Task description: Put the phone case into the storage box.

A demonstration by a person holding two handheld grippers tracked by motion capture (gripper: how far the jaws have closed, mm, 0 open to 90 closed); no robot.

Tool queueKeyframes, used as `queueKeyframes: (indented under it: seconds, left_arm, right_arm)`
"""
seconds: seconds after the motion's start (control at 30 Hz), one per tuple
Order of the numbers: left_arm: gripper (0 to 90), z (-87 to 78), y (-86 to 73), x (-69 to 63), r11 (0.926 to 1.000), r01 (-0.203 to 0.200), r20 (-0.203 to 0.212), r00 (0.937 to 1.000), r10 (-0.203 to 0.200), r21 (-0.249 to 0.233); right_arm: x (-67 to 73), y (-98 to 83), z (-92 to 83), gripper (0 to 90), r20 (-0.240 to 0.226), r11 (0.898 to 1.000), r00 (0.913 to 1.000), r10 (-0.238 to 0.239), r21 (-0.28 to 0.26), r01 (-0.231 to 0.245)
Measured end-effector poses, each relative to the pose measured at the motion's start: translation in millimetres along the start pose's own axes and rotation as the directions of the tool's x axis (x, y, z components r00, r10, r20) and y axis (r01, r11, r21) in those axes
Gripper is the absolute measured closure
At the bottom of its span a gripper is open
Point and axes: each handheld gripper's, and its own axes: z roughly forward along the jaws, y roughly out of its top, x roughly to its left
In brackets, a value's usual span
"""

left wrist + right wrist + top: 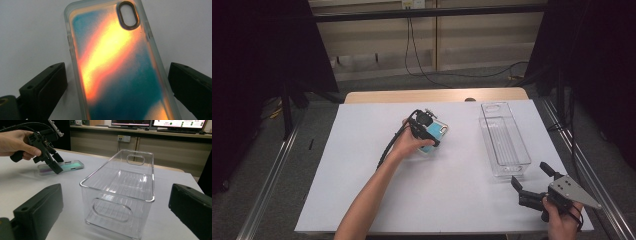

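A clear-rimmed phone case (112, 45) with a teal and orange back lies flat on the white table, camera hole away from the gripper. My left gripper (117, 75) is open and straddles it, one jaw off each long edge, with a gap on the left side. From above, the left gripper (428, 134) sits over the case (443, 131) near the table's middle. My right gripper (532, 176) is open at the front right with nothing between its jaws. It faces the near end of a clear plastic bin (110, 212); the case (72, 165) and left gripper (57, 164) lie beyond at the left.
The empty clear bin (504, 140) stands lengthwise on the table's right side. The white table top (362, 175) ends in a wooden strip at the far edge. Black stands and cables line the floor on both sides.
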Motion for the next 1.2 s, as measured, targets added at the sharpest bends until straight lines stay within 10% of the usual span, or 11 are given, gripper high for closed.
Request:
queueKeyframes:
  seconds: [1.2]
  left_arm:
    - [17.0,-12.9,-0.3,-4.5,0.9990,0.041,-0.005,0.9992,-0.041,0.016]
  right_arm:
    - [-0.1,0.1,0.2,0.0,0.002,1.000,1.0000,-0.001,-0.001,0.001]
